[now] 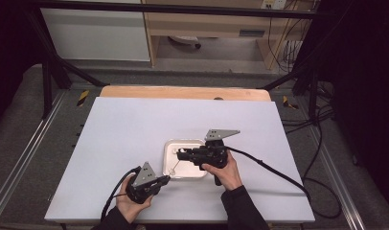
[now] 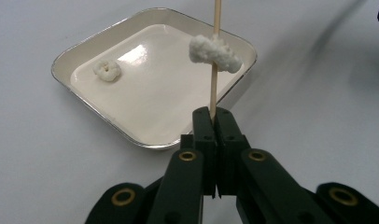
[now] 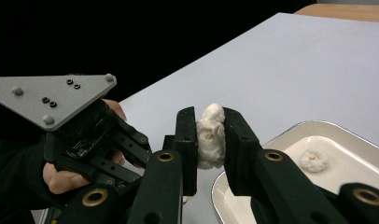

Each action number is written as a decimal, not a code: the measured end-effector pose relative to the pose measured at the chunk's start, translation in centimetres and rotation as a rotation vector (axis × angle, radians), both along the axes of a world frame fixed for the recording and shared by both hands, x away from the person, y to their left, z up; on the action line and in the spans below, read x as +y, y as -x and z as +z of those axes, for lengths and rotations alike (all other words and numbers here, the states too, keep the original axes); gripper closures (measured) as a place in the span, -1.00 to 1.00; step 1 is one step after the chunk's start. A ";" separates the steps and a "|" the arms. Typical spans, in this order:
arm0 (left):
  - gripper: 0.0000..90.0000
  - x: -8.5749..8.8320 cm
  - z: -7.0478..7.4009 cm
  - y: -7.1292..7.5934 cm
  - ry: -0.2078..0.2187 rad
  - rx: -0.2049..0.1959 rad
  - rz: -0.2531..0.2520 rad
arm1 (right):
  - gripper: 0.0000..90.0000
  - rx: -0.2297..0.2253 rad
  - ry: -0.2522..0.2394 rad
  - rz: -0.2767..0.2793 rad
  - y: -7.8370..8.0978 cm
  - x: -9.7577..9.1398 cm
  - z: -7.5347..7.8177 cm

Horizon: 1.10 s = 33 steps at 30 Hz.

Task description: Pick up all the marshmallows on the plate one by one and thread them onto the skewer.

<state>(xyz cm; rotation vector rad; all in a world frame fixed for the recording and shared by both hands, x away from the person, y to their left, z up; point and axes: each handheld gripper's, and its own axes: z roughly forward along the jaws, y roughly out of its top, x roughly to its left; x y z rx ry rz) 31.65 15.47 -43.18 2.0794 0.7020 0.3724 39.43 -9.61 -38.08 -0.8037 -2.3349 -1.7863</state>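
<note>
The left gripper [image 2: 214, 116] is clamped on a thin wooden stick [image 2: 214, 88] that points up over the near edge of the tray [image 2: 85, 100]. The right gripper [image 3: 210, 135] squeezes 1 white ring piece [image 3: 210, 135] that sits on this stick. The stick's long axis runs through the piece, so I think sliding must follow it. 1 more ring [image 2: 107, 70] lies in the tray.

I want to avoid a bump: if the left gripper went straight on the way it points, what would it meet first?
Probably the white tray, at its near rim. The left gripper, shut on a wooden skewer, points at it across bare table. The white piece on the skewer would travel along with it. Depth is hard to judge.
</note>
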 end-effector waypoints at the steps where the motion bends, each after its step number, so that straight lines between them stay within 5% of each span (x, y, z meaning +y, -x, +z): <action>1: 0.98 0.0 0.0 0.0 -0.001 0.000 0.000 | 0.74 -0.001 0.000 0.002 0.0 0.0 -0.1; 20: 0.97 -0.2 0.2 -0.1 0.014 -0.002 -0.003 | 0.74 0.015 -0.007 0.014 0.4 0.5 -0.7; 24: 0.97 -0.3 0.8 -0.1 0.056 -0.022 -0.016 | 0.72 0.037 0.018 0.038 0.5 0.8 -1.1; 26: 0.97 -0.6 0.9 0.1 0.030 -0.044 -0.009 | 0.72 0.040 0.028 0.046 0.6 1.3 -2.0; 33: 0.97 -0.6 0.5 -0.1 0.039 -0.022 -0.001 | 0.66 0.049 0.032 0.036 0.7 1.5 -2.3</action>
